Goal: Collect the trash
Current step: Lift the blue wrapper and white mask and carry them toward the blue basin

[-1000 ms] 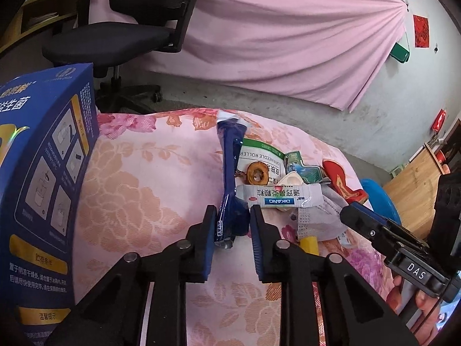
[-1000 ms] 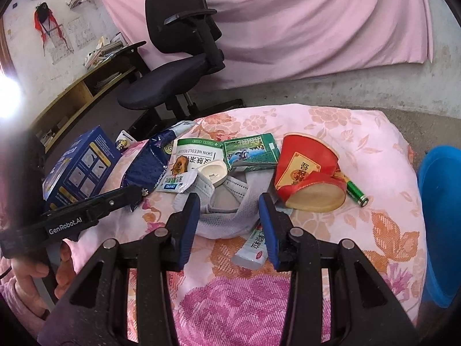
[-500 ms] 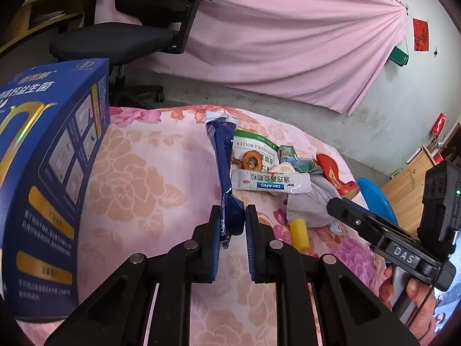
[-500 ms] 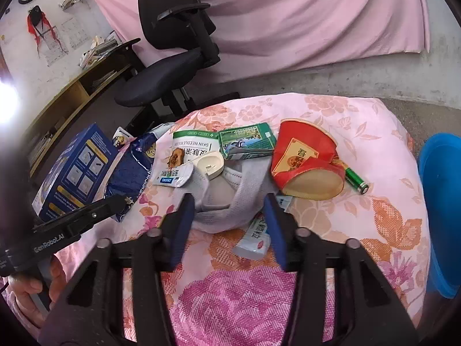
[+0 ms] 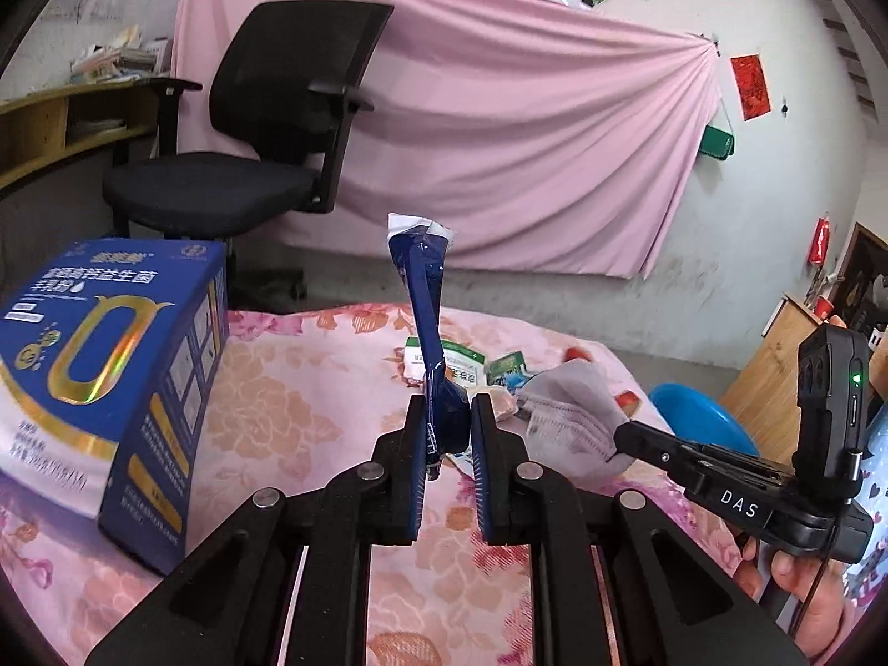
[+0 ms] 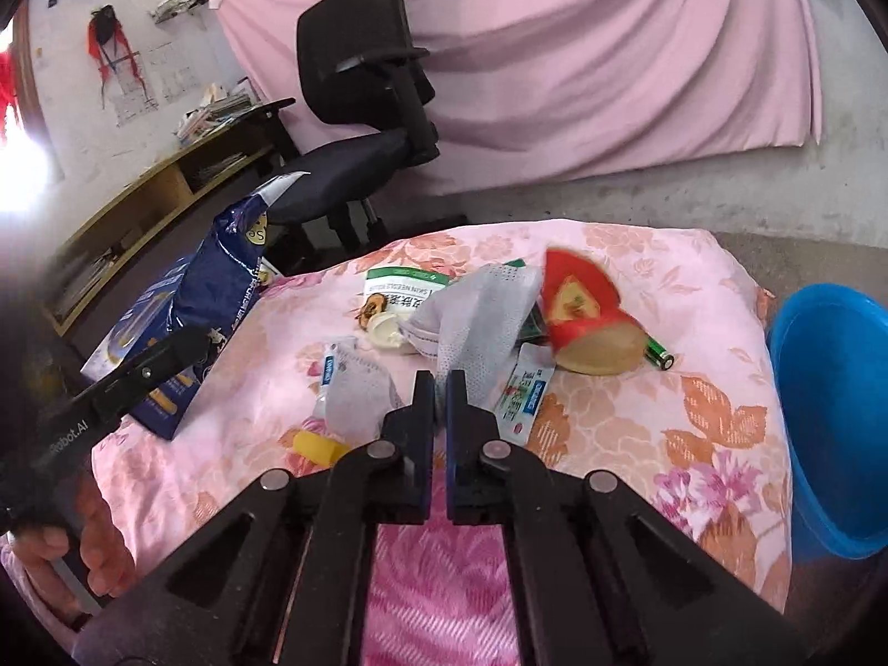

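Trash is lying scattered over the flowered desk (image 6: 694, 299), and we are lifting two pieces clear at once so each hand is carrying a load. Our left gripper (image 5: 449, 433) is clenching the blue wrapper (image 5: 424, 299) by its lower end, so it is standing upright toward twelve o'clock in the left wrist view. Our right gripper (image 6: 435, 388) is pinching the grey mask (image 6: 483, 311) by one corner, letting the rest drape above the pile. We are judging the blue bin (image 6: 832, 388), at three o'clock in the right wrist view, to be the drop point. The red cup (image 6: 583, 311), green battery (image 6: 660, 356) and sachets are waiting on the cloth.
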`<action>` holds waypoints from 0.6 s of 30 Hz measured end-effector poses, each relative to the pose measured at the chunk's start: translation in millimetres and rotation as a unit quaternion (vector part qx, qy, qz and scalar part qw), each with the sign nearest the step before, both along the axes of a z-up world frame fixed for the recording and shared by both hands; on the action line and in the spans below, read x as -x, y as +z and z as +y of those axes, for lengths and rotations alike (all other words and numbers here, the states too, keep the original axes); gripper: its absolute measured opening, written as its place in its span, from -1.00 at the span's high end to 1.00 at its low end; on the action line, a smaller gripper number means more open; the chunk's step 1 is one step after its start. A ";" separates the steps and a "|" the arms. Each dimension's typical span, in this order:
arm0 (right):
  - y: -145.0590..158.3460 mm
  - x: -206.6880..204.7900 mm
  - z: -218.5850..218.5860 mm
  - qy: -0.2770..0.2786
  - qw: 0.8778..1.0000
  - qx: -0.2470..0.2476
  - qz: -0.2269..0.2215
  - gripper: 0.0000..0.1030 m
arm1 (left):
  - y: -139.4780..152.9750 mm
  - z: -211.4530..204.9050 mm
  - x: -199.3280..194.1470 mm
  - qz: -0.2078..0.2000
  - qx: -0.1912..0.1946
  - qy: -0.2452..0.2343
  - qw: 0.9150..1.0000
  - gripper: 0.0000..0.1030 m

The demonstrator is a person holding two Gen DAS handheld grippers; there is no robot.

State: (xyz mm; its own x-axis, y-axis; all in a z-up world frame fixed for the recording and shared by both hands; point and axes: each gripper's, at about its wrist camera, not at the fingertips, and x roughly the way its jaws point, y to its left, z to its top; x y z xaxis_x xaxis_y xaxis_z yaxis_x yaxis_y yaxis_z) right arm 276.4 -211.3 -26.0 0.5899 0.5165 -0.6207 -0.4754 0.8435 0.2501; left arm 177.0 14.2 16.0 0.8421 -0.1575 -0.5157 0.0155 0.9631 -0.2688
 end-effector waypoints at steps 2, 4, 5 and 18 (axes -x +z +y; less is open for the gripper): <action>4.4 5.1 -2.4 0.001 1.000 -0.005 -0.013 0.49 | -0.5 -3.9 5.4 0.001 0.001 0.002 1.000 0.78; 13.1 12.4 -5.2 0.001 0.999 -0.010 -0.036 0.49 | -0.3 -8.3 10.1 0.002 0.001 0.004 1.000 0.78; 17.0 17.1 -6.3 0.001 0.999 -0.014 -0.048 0.49 | 0.6 -10.2 10.3 0.001 -0.001 0.005 1.000 0.78; 71.0 43.2 -46.2 -0.053 0.974 -0.076 -0.207 0.49 | 28.1 -65.3 17.5 -0.093 -0.027 -0.016 0.995 0.78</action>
